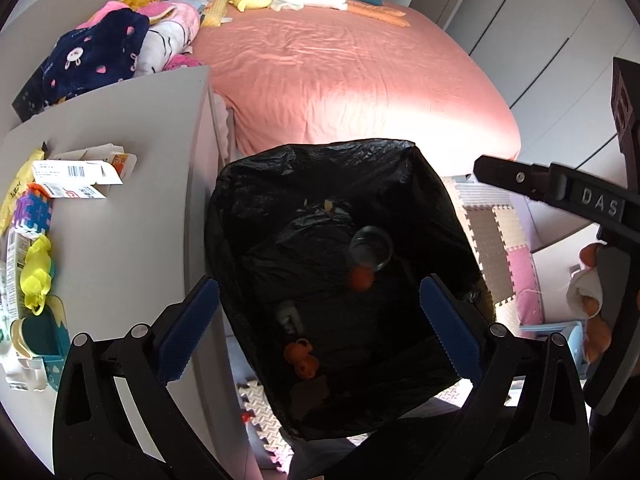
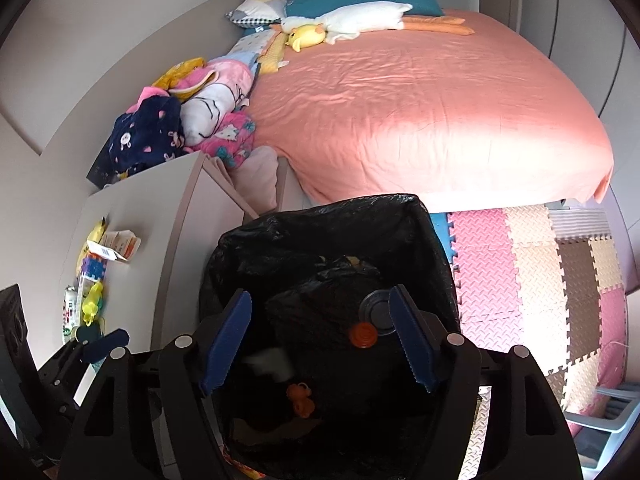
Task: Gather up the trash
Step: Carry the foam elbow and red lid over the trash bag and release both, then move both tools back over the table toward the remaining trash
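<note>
Below: left gripper [image 1: 320,328] and right gripper [image 2: 320,340], blue-padded fingers [image 1: 188,332] spread wide, holding nothing, both above the black-bag-lined trash bin [image 1: 280,184]. Inside the bin: clear plastic bottle with orange cap [image 1: 370,252], orange scraps [image 1: 302,360]. Beside it, white table [image 1: 120,248] carrying flattened white cardboard box [image 1: 80,176]. Beyond, pink-sheeted bed [image 1: 340,80].

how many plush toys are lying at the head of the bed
2. A long white goose plush lies across the bed by the teal pillow; a small yellow plush sits against its front. Others may be hidden in the clothes pile.
</note>
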Demonstrator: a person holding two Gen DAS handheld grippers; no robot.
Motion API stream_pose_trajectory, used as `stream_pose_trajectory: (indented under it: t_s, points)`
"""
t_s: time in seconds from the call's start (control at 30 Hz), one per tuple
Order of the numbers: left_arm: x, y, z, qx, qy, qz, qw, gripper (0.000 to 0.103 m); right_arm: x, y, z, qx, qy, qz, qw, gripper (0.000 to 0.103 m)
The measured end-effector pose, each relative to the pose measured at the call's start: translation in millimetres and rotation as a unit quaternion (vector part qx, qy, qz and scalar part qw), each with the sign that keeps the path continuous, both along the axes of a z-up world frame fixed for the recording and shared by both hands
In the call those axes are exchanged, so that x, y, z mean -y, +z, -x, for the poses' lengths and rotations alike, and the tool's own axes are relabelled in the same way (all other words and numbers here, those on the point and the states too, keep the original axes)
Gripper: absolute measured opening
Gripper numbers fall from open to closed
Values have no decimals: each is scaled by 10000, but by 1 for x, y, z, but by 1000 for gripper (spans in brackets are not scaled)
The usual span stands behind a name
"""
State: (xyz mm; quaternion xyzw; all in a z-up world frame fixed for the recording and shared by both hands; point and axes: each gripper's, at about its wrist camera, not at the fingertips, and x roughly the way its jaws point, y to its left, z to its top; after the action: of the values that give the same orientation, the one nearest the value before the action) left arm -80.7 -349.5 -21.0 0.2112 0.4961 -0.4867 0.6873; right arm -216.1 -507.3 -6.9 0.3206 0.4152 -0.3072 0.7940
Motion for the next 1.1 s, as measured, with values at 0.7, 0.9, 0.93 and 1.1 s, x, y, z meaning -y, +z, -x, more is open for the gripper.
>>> stream_pose_trajectory:
  t_s: [0.7, 0.9, 0.93, 1.1]
  points:
    - [-42, -1, -26, 227, 720, -177, 9970, 97, -23, -4, -41, 25, 683, -61, 9976, 72]
    - [-66, -1, -39, 297, 1079, -215, 9935, 97, -39, -4, -66, 76, 1074, -79, 9942, 72]
    - [-71, 0, -42, 304, 1149, -215, 9927, 97, -42, -4, -69, 83, 1130, -75, 9935, 72]
    - [-93, -1, -55, 289, 1476, -248, 9883, 97, -58, -5, -93, 87, 1483, -74, 9889, 72]
